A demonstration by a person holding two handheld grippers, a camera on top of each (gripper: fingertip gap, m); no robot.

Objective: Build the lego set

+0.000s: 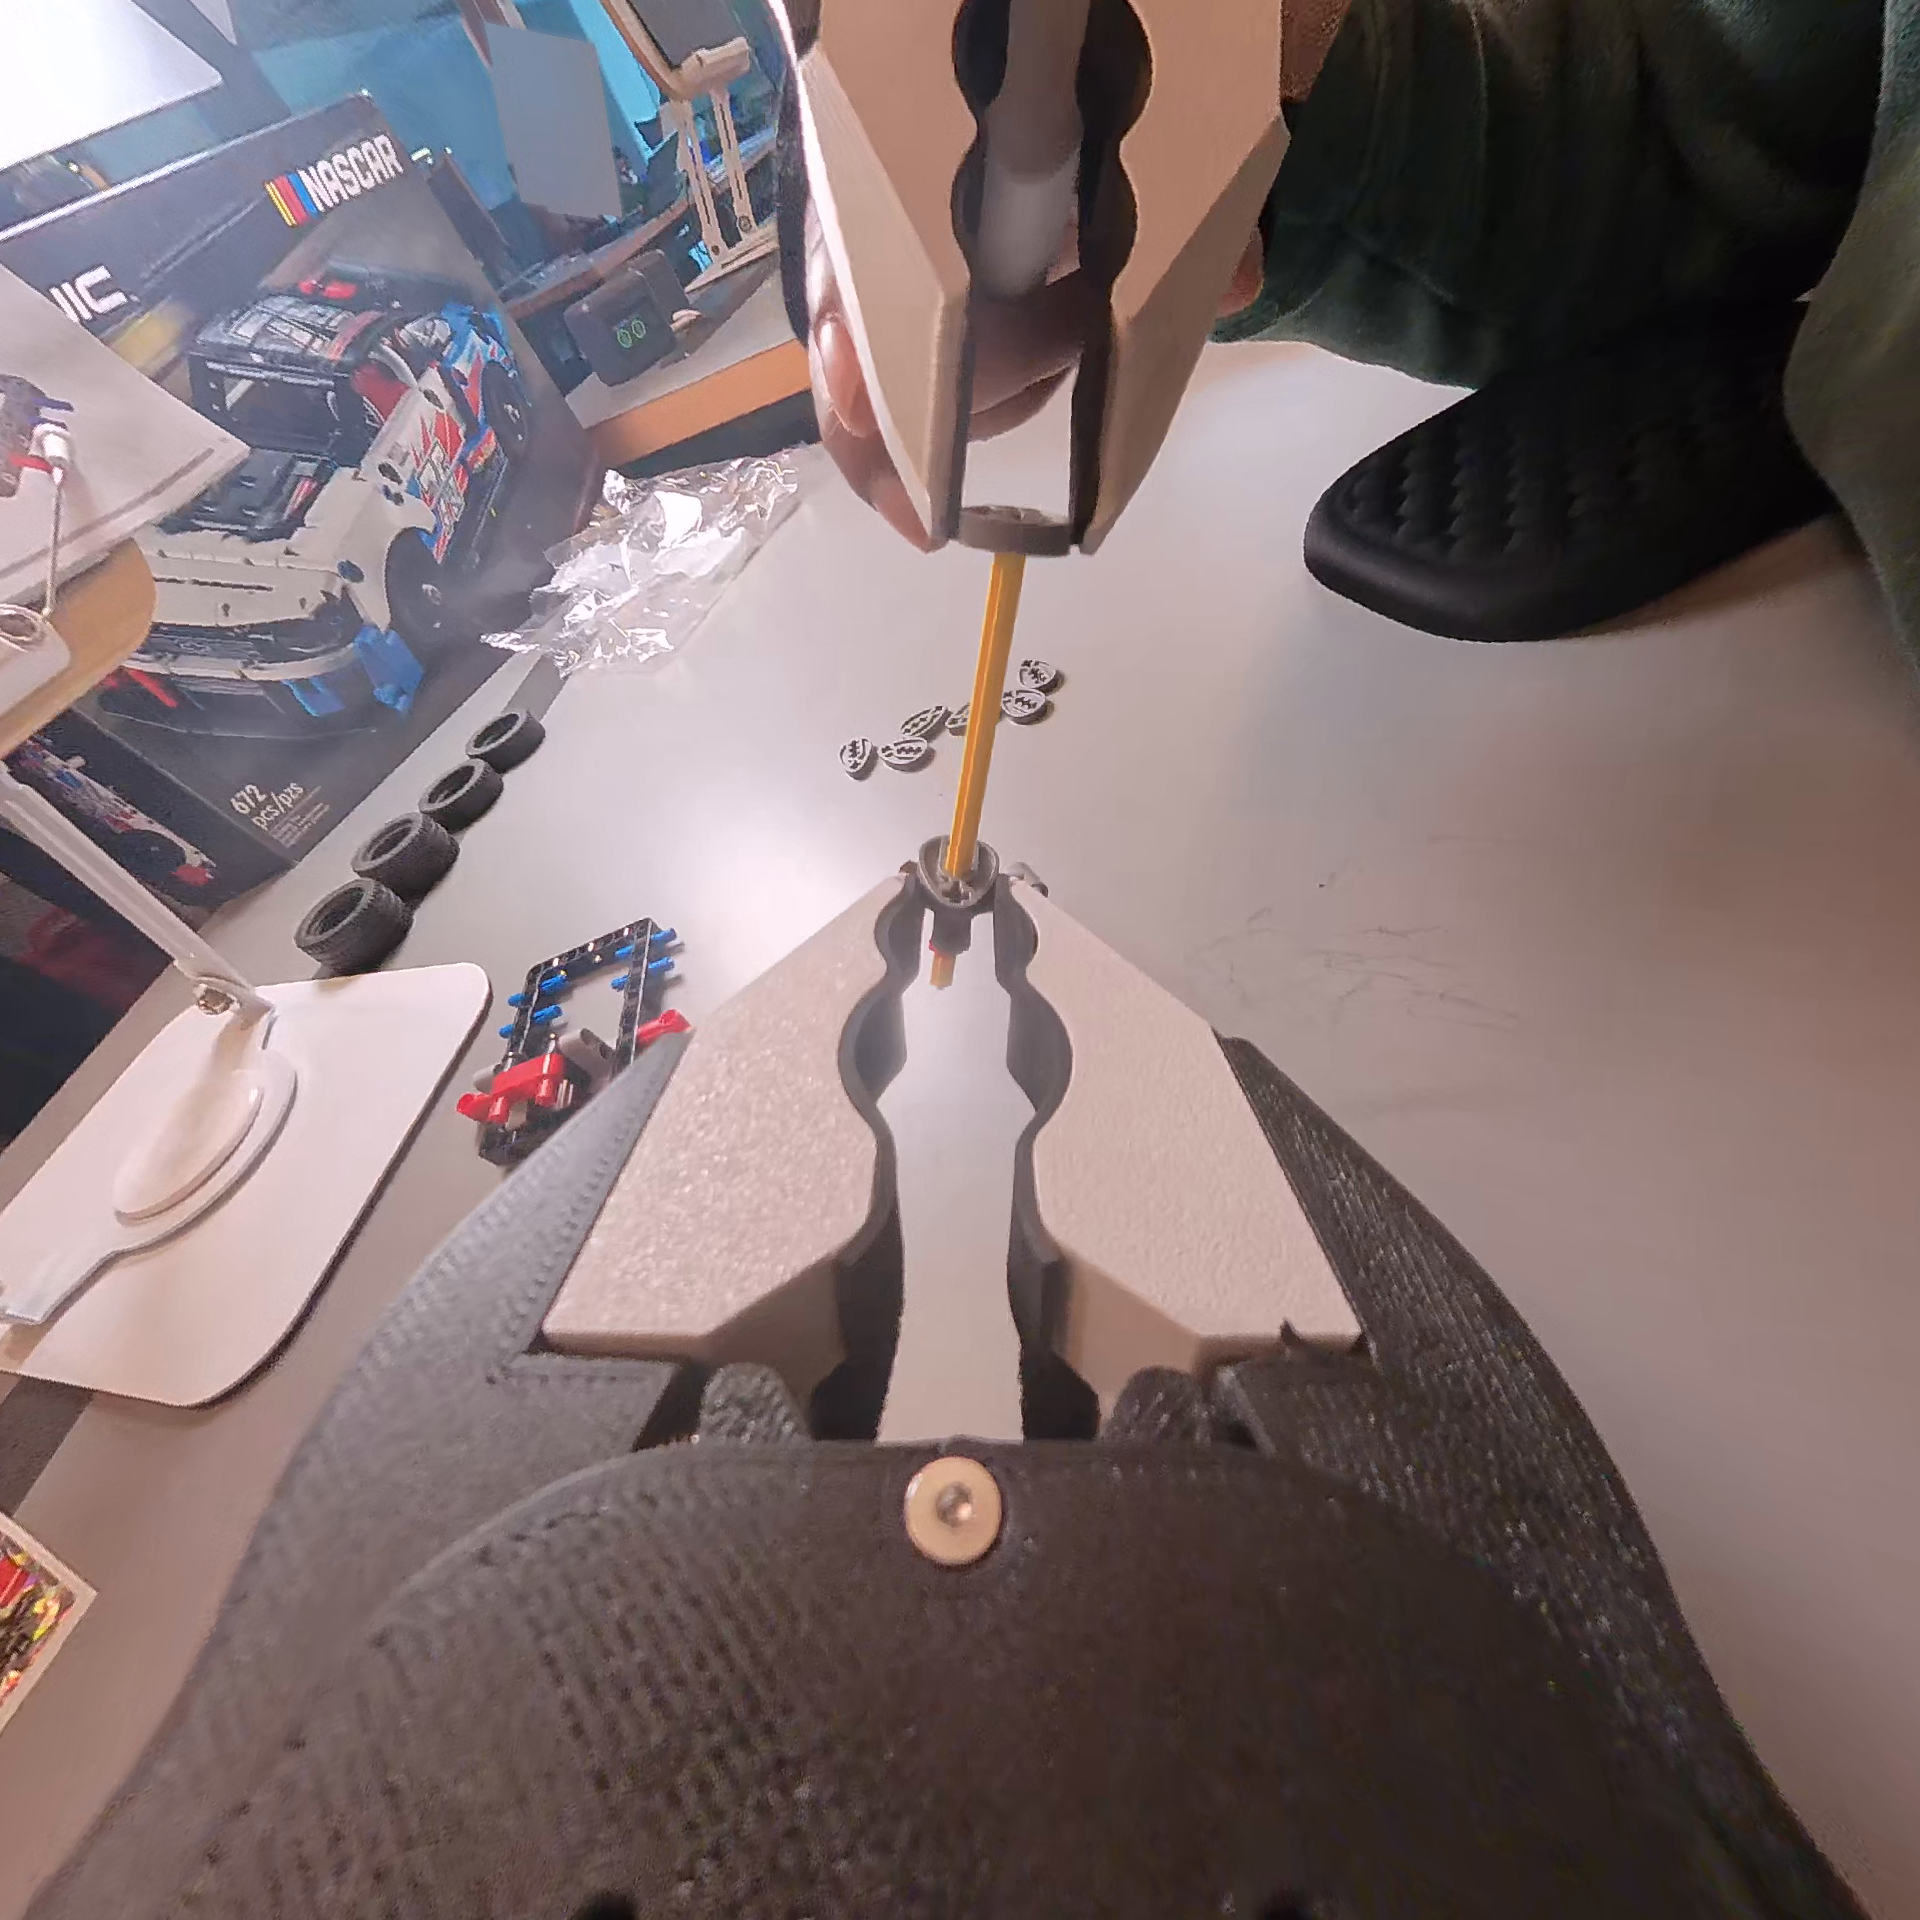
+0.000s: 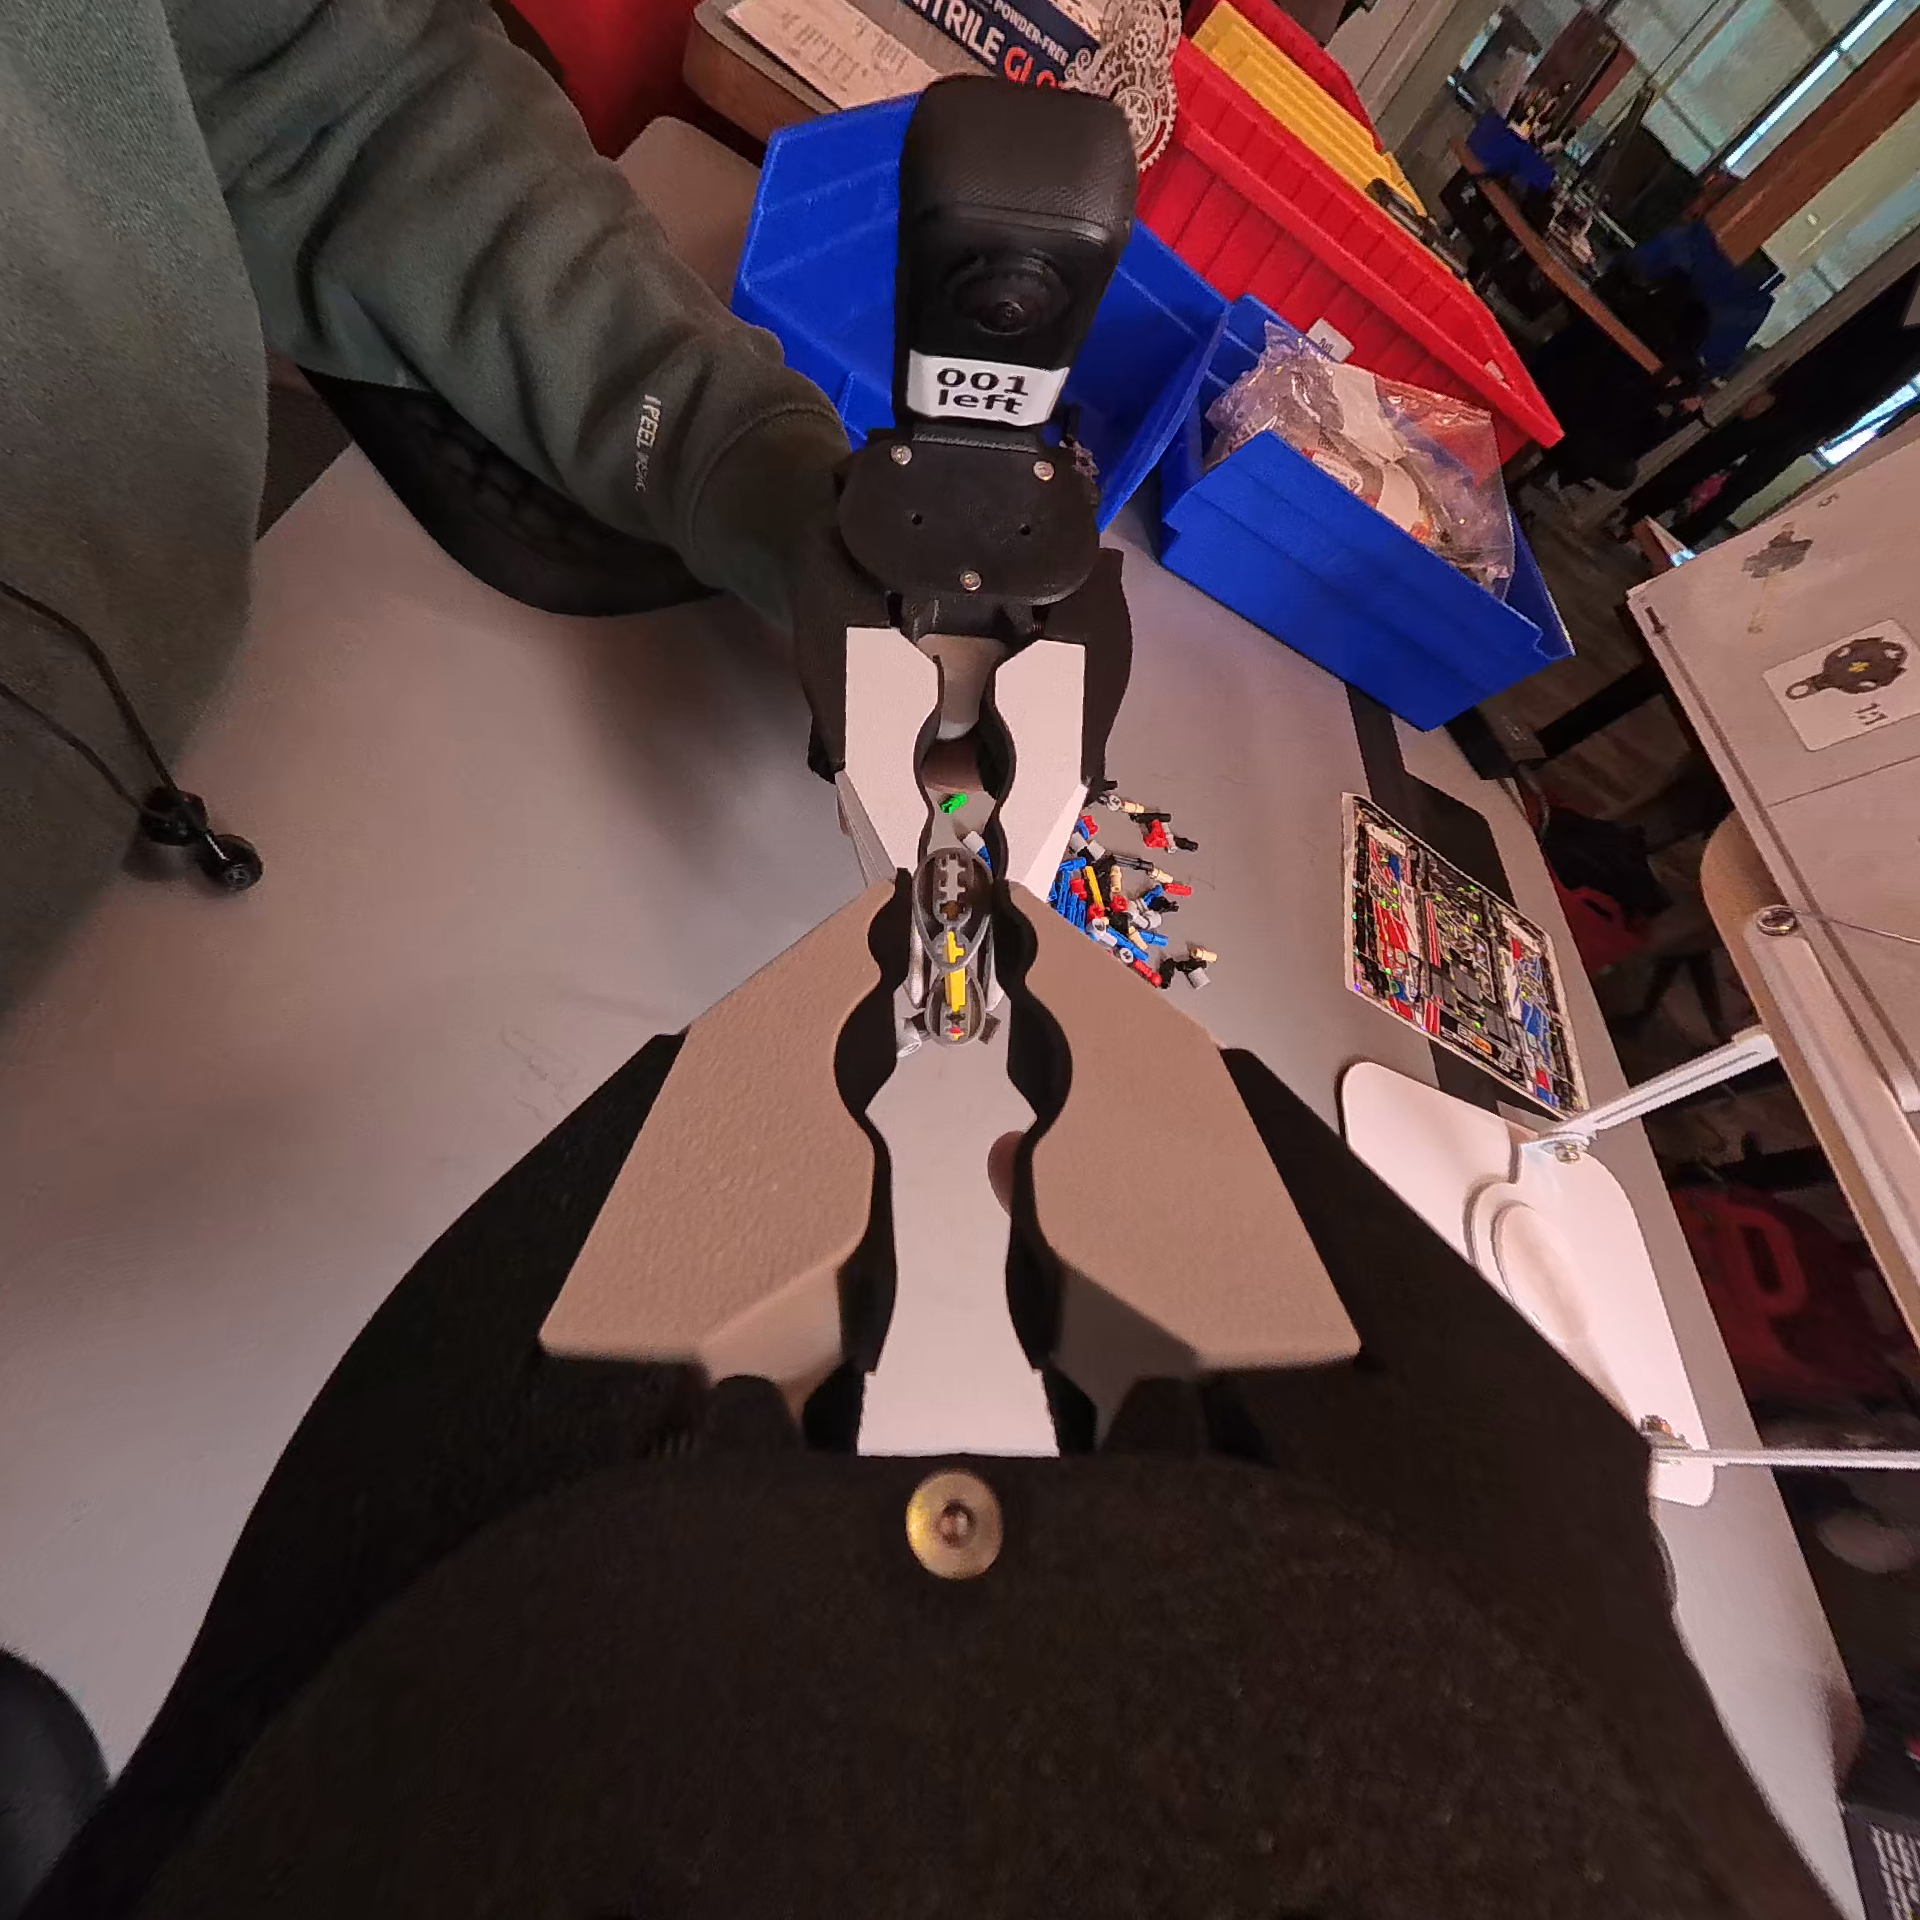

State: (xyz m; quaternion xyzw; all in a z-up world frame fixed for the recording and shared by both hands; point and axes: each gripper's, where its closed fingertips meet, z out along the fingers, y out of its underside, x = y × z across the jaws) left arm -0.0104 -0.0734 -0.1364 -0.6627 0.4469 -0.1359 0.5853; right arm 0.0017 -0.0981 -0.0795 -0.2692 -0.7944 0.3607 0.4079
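Observation:
A thin yellow axle [image 1: 985, 707] runs between my two grippers above the grey table. In the left wrist view my left gripper [image 1: 956, 896] is shut on a grey oval cam piece [image 1: 958, 871] threaded on the axle's near end, with a small red part just behind it. My right gripper [image 1: 1013, 535] comes from the top and is shut on another grey cam piece [image 1: 1016, 528] at the far end. In the right wrist view my right gripper [image 2: 951, 896] pinches a grey cam piece [image 2: 951, 881], with two more cams [image 2: 954, 987] lined up on the axle, seen end-on. The left gripper [image 2: 961, 831] faces it.
The set's box [image 1: 291, 468], black tyres [image 1: 426, 831], a black frame with blue pins [image 1: 597, 1023], loose grey cams [image 1: 935, 727] and a plastic bag [image 1: 665, 561] lie to the left. Blue bins [image 2: 1340, 582], a pile of small pins [image 2: 1132, 904], a sticker sheet [image 2: 1455, 956] and a white stand base [image 2: 1538, 1268] lie right. There is about 6 centimeters between the tips of the two grippers.

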